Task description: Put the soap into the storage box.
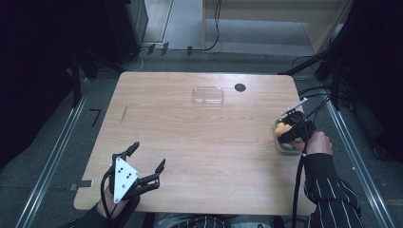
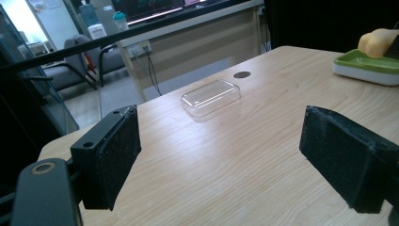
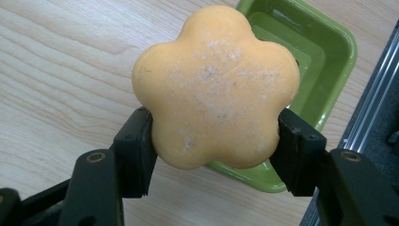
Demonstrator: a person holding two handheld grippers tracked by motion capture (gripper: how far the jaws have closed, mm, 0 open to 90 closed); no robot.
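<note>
A pale wooden table [image 1: 190,142] is set in a dim room, with grey floor and trailing cables beyond it. Near its far edge a clear plastic lid [image 1: 208,95] lies, and a green dish [image 3: 301,52] sits at the right edge. The left gripper [image 1: 147,159] is held spread and empty near the front edge, while an orange flower-shaped soap [image 3: 214,87] is pinched between the jaws of the right gripper [image 3: 214,155] just above the dish; the squeeze is probably best kept even on opposite lobes so the soap is not let slip.

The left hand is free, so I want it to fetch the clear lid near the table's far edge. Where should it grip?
Come from above and pinch the clear lid across its narrow width, fingers on the two long sides. It lies flat and low, offering no handle.
</note>
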